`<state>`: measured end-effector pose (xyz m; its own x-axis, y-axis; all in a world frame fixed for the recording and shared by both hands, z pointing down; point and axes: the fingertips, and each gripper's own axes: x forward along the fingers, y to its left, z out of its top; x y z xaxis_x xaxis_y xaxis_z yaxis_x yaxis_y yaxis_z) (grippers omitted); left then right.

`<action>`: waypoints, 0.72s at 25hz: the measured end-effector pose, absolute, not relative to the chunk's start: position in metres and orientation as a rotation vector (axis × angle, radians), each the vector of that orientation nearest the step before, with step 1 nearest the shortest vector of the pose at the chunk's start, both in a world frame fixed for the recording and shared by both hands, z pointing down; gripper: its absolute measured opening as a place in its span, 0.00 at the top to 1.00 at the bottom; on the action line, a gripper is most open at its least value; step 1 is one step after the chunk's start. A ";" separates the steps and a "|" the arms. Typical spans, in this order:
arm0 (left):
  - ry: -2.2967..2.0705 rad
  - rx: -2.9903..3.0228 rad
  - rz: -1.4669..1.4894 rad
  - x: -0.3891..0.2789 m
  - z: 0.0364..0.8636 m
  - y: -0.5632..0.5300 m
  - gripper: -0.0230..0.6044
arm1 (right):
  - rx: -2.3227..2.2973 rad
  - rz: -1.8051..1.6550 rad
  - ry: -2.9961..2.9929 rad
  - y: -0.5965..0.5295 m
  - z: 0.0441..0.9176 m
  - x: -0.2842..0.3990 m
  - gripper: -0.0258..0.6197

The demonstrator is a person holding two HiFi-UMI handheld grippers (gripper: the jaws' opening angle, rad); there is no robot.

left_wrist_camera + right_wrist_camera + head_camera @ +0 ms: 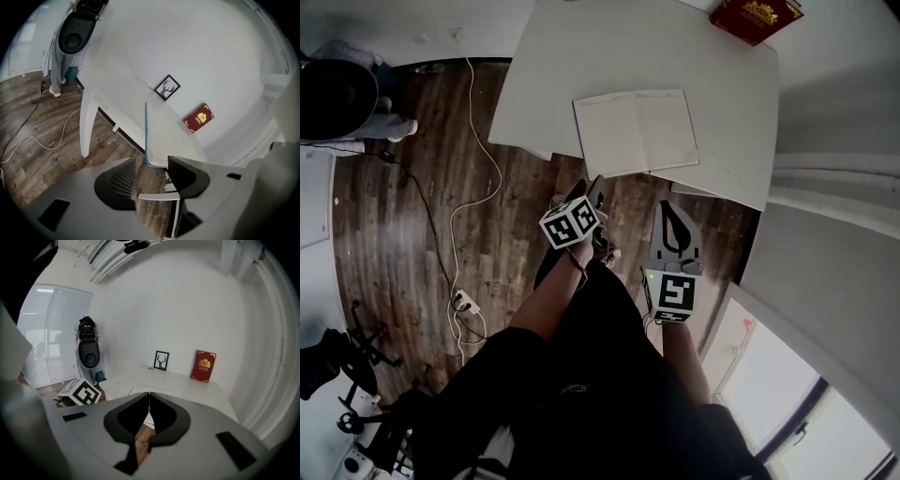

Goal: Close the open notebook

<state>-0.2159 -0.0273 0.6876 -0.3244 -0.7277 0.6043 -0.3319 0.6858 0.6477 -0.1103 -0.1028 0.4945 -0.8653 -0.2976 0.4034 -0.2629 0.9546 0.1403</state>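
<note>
On the white table (581, 56), notebook (636, 131) was recorded open; left gripper (152, 178) was held agape, right gripper (149, 397) closed.

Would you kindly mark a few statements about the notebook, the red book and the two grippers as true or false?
1. The notebook lies open on the table. True.
2. The left gripper is shut. False: its jaws stand apart, with nothing gripped.
3. The right gripper is shut and empty. True.
4. The red book lies on the notebook. False: it stands apart, upright against the wall.
</note>
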 end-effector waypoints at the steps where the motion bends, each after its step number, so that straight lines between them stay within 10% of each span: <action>1: -1.924 0.816 -0.516 -0.217 0.689 -0.028 0.64 | 0.401 -0.118 -2.669 -0.104 0.496 -0.110 0.93; 18: -1.960 0.939 -0.380 -0.221 0.675 -0.031 0.91 | 0.431 -0.147 -2.695 -0.112 0.478 -0.122 0.93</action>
